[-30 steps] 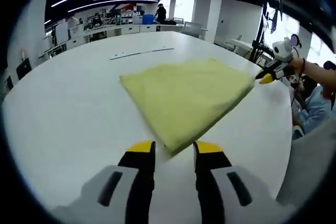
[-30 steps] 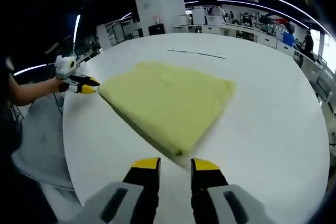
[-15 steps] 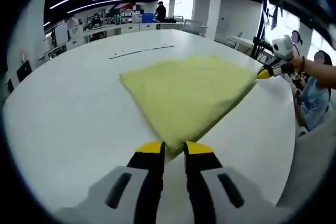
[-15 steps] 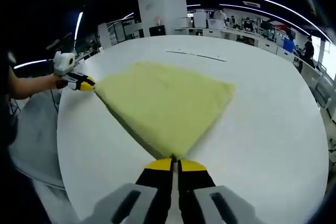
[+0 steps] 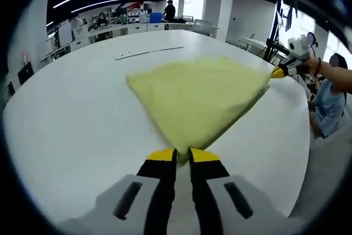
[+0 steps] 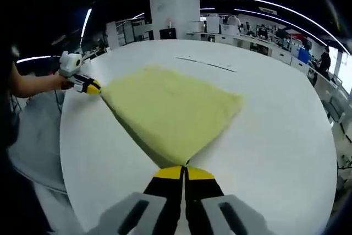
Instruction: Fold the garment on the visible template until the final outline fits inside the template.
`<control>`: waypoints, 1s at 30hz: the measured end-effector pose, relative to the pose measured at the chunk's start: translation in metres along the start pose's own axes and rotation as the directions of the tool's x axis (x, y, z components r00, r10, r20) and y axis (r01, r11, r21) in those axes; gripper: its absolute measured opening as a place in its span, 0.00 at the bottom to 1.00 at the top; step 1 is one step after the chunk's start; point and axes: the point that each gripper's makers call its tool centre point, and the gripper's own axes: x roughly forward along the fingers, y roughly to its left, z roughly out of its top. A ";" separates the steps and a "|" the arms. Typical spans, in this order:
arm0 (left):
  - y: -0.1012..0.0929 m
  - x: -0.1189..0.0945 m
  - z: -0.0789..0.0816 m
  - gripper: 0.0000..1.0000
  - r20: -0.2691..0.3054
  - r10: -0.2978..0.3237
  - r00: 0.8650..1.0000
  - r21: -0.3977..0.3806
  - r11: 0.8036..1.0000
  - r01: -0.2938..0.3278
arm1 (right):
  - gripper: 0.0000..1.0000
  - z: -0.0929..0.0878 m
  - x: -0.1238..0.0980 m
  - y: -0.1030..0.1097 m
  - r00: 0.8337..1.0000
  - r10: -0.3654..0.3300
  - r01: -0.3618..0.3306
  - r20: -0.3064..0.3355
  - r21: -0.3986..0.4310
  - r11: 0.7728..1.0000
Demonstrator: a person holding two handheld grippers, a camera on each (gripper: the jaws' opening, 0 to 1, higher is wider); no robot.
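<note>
Corners of yellow garment [image 5: 198,100] pinched in both grippers: left gripper [image 5: 182,155] closed tight on the near corner, right gripper [image 6: 183,172] likewise clamped on its own corner, each visible at the cloth's far tip in the other view. Spread on white table [image 5: 71,119], held at two ends, likely to lift and fold one edge over. No readable writing or brand; thin dark line beyond [image 5: 148,53], perhaps template marking, cannot tell.

Matt cloth garment [image 5: 201,97] (fuzzy) on smooth table [image 5: 71,119].
</note>
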 end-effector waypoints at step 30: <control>-0.006 -0.008 -0.011 0.00 -0.021 -0.007 1.000 0.004 1.000 0.007 | 0.00 -0.024 -0.003 0.013 0.999 0.019 -0.018 -0.039 0.044 0.999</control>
